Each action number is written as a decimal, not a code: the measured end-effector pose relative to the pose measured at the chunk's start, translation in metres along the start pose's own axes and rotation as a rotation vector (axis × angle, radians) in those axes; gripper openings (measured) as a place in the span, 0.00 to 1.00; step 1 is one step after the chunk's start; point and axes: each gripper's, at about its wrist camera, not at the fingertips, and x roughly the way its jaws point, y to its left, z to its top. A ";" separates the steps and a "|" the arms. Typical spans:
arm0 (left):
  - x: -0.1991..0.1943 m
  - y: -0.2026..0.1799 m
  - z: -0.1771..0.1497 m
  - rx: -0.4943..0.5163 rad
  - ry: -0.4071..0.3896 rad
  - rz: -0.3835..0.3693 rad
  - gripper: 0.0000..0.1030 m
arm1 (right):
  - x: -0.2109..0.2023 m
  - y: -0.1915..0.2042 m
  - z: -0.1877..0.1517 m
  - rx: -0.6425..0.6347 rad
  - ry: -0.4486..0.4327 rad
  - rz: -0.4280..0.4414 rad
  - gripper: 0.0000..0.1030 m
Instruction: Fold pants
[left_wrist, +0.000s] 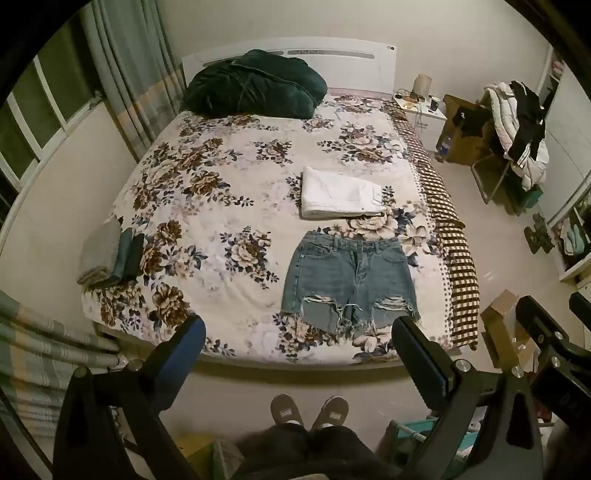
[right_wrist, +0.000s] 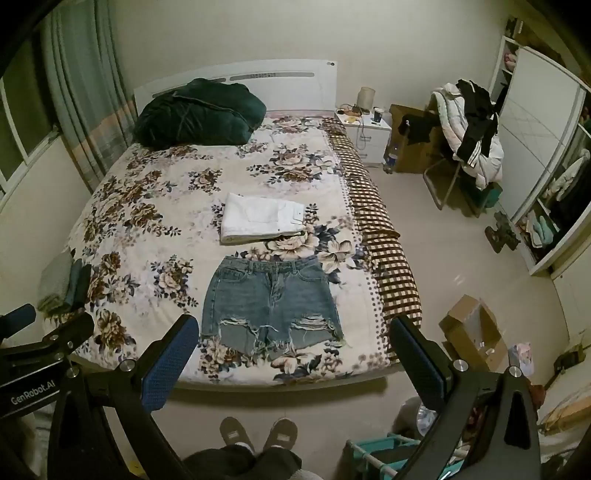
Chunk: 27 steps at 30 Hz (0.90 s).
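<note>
Both grippers hang over the floor at the foot of the bed, each with jaws spread wide and holding nothing: my left gripper (left_wrist: 297, 345) and my right gripper (right_wrist: 293, 345).

Bed (left_wrist: 207, 177): the largest surface, covered by a flowered spread, running from the foot edge near me toward the headboard at 12 o'clock.

Dark green bundle (left_wrist: 255, 83): piled at the head end, well apart from the work.

White folded garment (left_wrist: 341, 192): already a neat rectangle, lying just beyond the shorts at 12 o'clock from them, near but not touching.

Denim shorts (left_wrist: 351, 278): the item I judge is next to be folded, spread flat and unfolded near the foot edge, waistband away from me, frayed leg hems toward me. The waist-to-hem axis runs 12 to 6 o'clock; the two legs lie side by side along 9 to 3.

Relation for the move: in the left view the shorts (right_wrist: 273, 302) lie at about 1 o'clock; in the right view at about 11 o'clock. They sit between the two grippers, neither clearly nearer, so each gripper could take its own side.
</note>
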 end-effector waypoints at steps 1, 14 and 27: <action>0.000 0.000 0.000 0.001 0.000 0.001 1.00 | 0.000 0.000 0.000 0.001 0.000 0.001 1.00; 0.000 0.000 0.000 -0.001 -0.010 -0.001 1.00 | -0.003 0.000 0.001 0.000 -0.004 0.001 1.00; 0.000 0.000 0.000 -0.002 -0.015 -0.001 1.00 | -0.006 -0.002 0.000 0.002 -0.006 0.001 1.00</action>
